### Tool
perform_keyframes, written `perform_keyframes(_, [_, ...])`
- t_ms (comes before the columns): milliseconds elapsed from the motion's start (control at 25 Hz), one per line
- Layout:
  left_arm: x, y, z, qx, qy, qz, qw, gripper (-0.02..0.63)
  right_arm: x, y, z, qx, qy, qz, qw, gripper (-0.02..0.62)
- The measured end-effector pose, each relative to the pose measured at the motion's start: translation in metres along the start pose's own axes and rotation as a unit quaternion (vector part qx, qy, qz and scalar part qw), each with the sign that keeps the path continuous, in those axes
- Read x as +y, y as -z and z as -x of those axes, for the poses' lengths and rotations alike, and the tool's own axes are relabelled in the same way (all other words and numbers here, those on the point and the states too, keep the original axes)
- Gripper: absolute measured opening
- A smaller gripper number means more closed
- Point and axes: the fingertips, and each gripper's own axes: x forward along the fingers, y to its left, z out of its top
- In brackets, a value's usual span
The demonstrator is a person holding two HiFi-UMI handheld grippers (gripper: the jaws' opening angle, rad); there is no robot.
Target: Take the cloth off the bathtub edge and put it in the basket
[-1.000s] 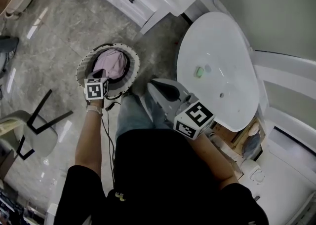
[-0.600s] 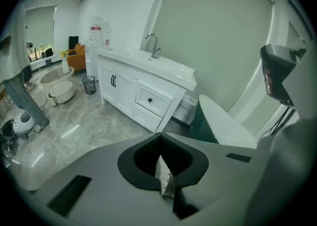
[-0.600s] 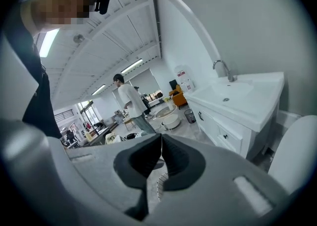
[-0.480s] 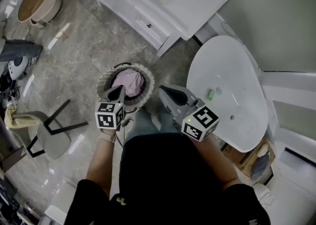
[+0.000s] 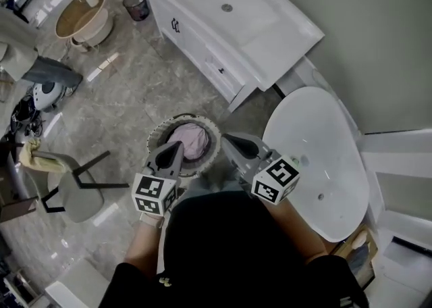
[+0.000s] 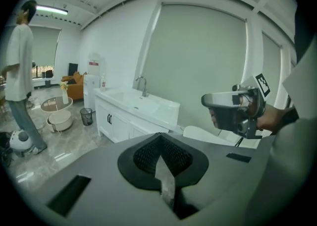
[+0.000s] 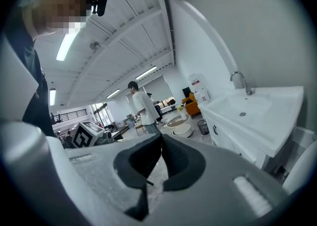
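Pink cloth (image 5: 191, 141) lies bunched inside the round basket (image 5: 152, 141) on the floor, as it did a second ago, well apart from the white bathtub (image 5: 324, 144). Since then the left hand-held gripper (image 5: 177, 146), which was down at the basket's rim, has come up off it, the right hand-held gripper (image 5: 228, 139) has lifted a little too, and the basket looks smaller, with the whole sink cabinet (image 5: 229, 30) and a small dark bin (image 5: 136, 5) now showing. Both pairs of jaws are pressed together with nothing between them.
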Motion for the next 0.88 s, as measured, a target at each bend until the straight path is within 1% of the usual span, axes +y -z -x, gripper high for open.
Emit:
perform_keyframes(200, [-0.008,-0.032,0.028,-0.041,-0.018,-0.003,0.999,0.014,0.017,-0.021,0.003,-0.008,-0.029,0.027,0.999,-0.002])
perform_keyframes(320, [-0.012,-0.045,0.042,-0.054,-0.023,-0.017,0.9981,0.014,0.023,-0.028,0.005,-0.009,-0.036,0.046,0.998,-0.002])
perform_keyframes(440, [-0.015,-0.053,0.052,-0.068,-0.033,-0.021,0.9969,0.014,0.027,-0.033,0.007,-0.01,-0.046,0.056,0.997,-0.002])
perform_keyframes(640, [-0.01,-0.06,0.062,-0.088,-0.057,-0.017,0.9943,0.014,0.032,-0.041,0.006,-0.016,-0.058,0.069,0.996,-0.002])
perform_keyframes(880, [-0.004,-0.057,0.067,-0.092,-0.075,-0.008,0.9928,0.014,0.034,-0.041,0.002,-0.009,-0.067,0.067,0.995,-0.002])
